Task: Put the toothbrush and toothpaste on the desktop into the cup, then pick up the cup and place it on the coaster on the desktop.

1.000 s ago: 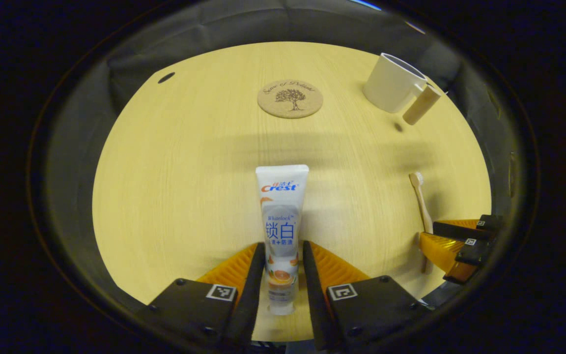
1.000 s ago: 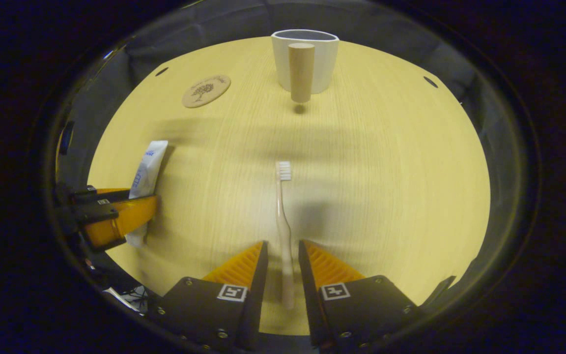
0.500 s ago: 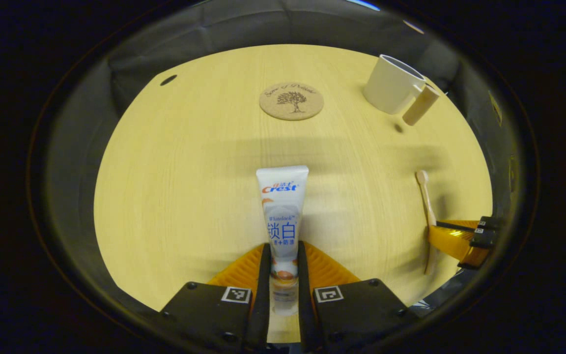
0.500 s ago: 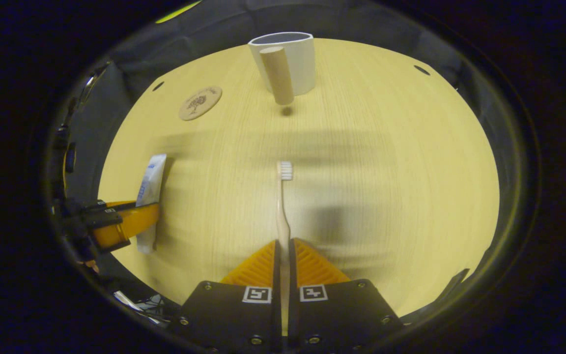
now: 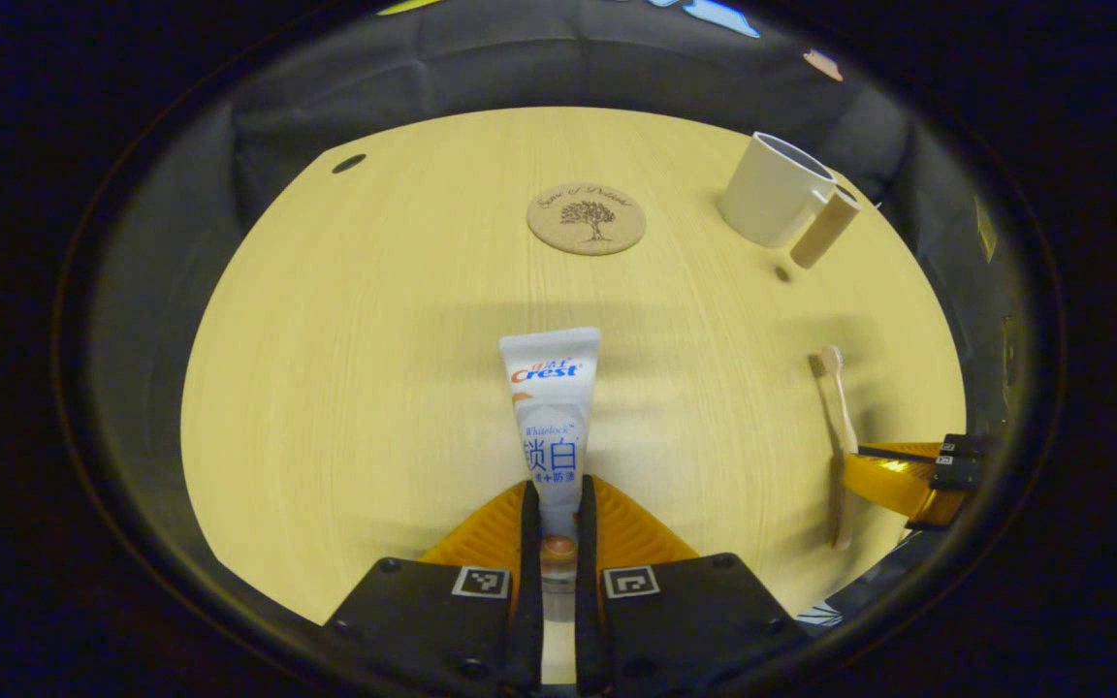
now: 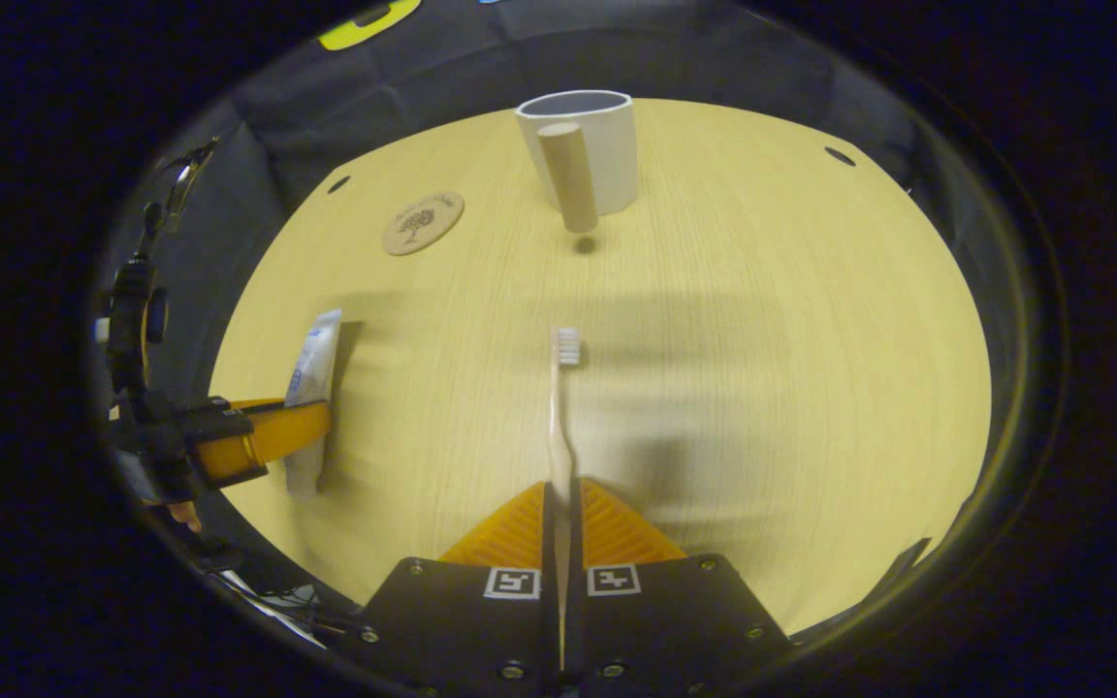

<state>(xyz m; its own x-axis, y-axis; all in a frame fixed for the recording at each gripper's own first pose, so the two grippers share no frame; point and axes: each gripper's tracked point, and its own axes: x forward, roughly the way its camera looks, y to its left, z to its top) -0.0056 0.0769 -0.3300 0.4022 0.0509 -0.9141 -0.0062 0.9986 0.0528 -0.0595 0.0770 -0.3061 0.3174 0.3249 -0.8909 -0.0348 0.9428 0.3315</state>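
Toothpaste (image 5: 551,417), lettered "Crest", sits clamped in left gripper (image 5: 558,504) jaws.

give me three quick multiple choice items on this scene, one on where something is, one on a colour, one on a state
1. Where is the coaster?
A. under the cup
B. bare on the table, apart from the cup
C. in the right claw

2. What colour is the cup's body?
A. white
B. red
C. green

3. What is the left claw doing?
A. hanging open
B. shut on the cup
C. shut on the toothpaste

Answers:
1. B, the coaster lies alone on the table, with the cup off to one side.
2. A, its wall looks white in both views.
3. C, both fingers press the sides of the toothpaste; the right claw likewise grips the toothbrush.
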